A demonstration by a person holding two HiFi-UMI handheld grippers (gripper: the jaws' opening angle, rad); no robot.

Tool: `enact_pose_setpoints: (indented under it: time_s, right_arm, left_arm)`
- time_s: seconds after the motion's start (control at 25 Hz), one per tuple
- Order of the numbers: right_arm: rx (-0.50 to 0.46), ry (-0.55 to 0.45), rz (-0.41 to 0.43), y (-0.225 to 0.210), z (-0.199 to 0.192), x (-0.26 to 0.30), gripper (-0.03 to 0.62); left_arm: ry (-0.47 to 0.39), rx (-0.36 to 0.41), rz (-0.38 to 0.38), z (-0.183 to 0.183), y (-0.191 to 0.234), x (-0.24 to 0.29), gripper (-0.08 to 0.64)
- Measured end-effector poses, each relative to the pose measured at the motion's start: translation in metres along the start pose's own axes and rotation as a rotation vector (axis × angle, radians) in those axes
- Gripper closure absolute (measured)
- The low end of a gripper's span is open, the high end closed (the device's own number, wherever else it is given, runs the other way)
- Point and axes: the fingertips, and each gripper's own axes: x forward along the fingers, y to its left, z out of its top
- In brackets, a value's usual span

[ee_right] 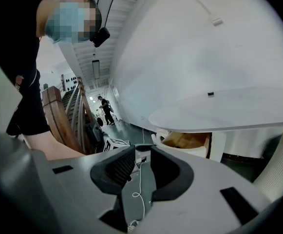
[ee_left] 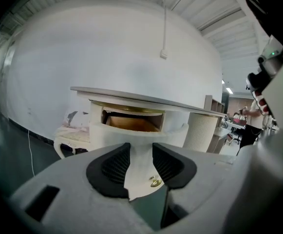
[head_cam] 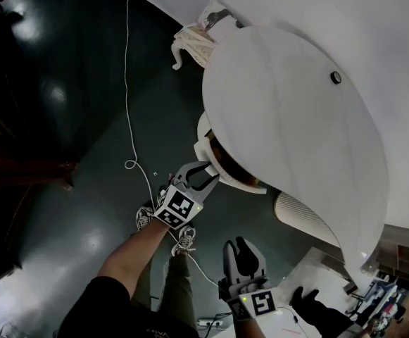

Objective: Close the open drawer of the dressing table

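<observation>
With the jaws of my left gripper [head_cam: 203, 177] wide before the open drawer [head_cam: 205, 146] under the dressing table [head_cam: 296, 118] worktop, I should push its front squarely near the brass knob [ee_left: 155, 182], my right gripper [head_cam: 244, 253] wide and empty.

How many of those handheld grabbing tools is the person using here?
2. The left tool is up at the front of the open drawer; the right tool is lower, held back from it. None seem hidden.
</observation>
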Motion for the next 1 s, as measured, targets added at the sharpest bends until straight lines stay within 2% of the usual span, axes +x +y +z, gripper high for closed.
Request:
enact_pose_setpoints:
  time_s: [0.72,1.0]
  right_arm:
    - [0.042,-0.043,-0.114,0.001,-0.002,0.018,0.491]
    - [0.065,-0.070,-0.169,-0.006,0.000,0.022,0.491]
  left_arm:
    - [-0.061,0.028,-0.090,0.030,0.027,0.046,0.443]
    - [-0.080,0.009,-0.124,0.041,0.036,0.067,0.443]
